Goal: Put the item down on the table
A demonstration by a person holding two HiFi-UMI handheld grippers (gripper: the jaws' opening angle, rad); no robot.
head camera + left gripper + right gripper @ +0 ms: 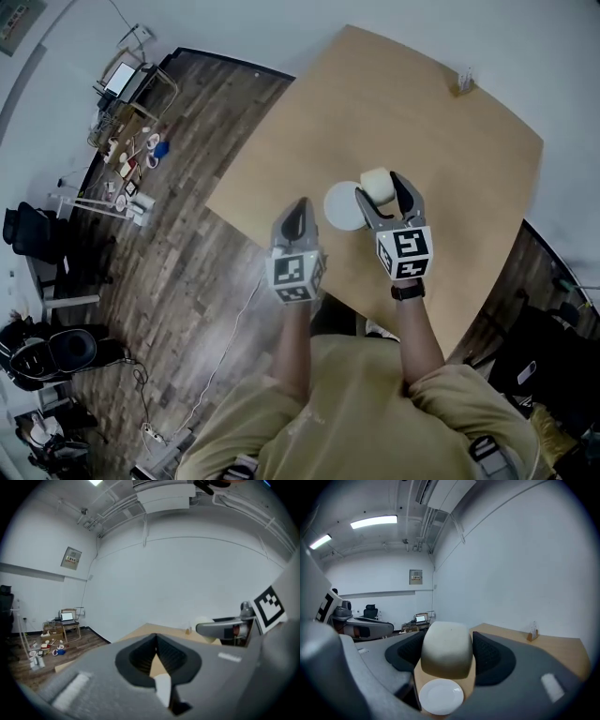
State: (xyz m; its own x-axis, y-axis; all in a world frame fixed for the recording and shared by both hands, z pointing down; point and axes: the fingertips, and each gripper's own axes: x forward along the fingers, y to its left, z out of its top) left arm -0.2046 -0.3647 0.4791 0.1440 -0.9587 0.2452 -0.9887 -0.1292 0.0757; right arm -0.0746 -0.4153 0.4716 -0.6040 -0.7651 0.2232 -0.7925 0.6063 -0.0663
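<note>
Cream item (445, 649), being clamped in the right gripper (380, 186) just beside the white plate (337, 208), is best being lowered level onto bare desk (450, 141); left gripper (300, 204) closed, empty.

1. The table (441, 141) was bare light wood and filled the centre and right of the head view.
2. A round white plate (339, 206) lay flat on it near the middle of the frame, toward the table's lower-left edge.
3. A small stand (464, 82) stood upright near the table's upper-right edge, well apart from the plate.
</note>
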